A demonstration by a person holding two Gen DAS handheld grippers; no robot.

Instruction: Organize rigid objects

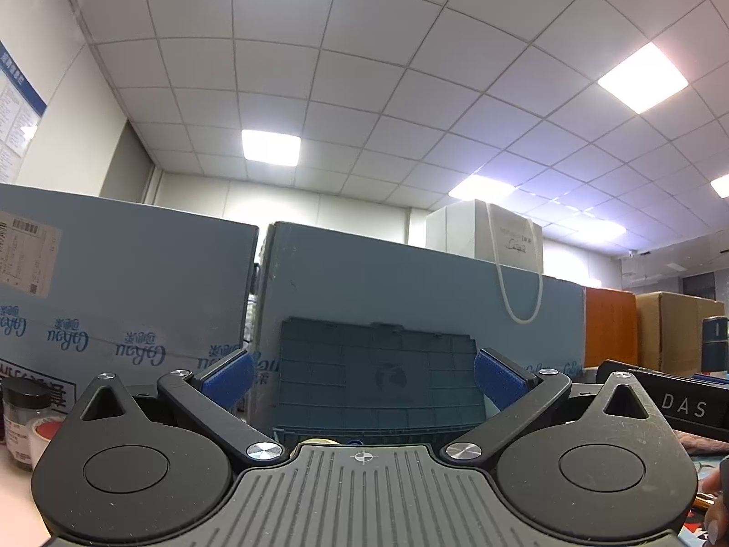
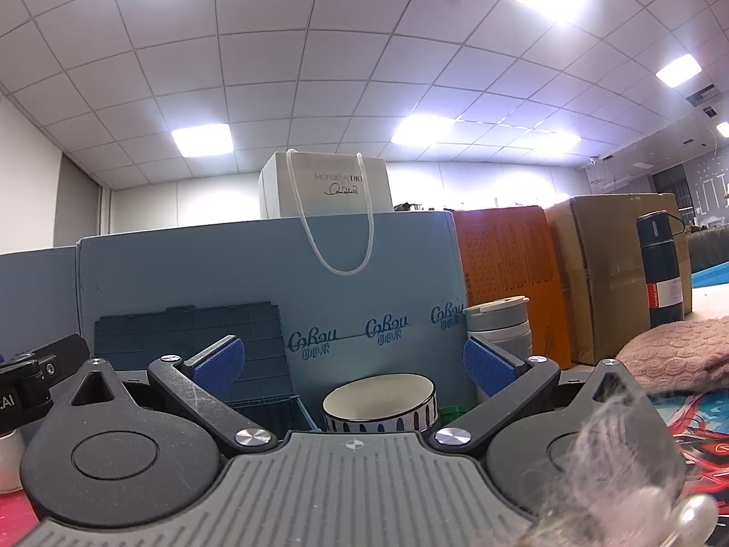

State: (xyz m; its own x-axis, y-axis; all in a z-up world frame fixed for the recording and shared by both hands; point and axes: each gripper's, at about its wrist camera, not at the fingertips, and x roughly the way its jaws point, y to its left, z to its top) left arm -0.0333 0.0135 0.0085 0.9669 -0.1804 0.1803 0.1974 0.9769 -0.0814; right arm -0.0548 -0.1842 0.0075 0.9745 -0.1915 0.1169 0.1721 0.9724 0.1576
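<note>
Right gripper (image 2: 353,364) jaws apart, empty | round cream ceramic bowl with dark stripes (image 2: 380,403) at 12 o'clock, probably next target | left gripper (image 1: 362,376) apart, facing dark blue ribbed plastic crate (image 1: 378,378)

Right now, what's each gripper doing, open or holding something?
Left gripper: open, holding nothing.
Right gripper: open, holding nothing.

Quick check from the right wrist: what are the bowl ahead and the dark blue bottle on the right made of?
Bowl: probably glazed ceramic, with a glossy cream inside and a thick rim. Bottle: likely painted metal, a matte vacuum-flask shape, though coated plastic is possible.
</note>
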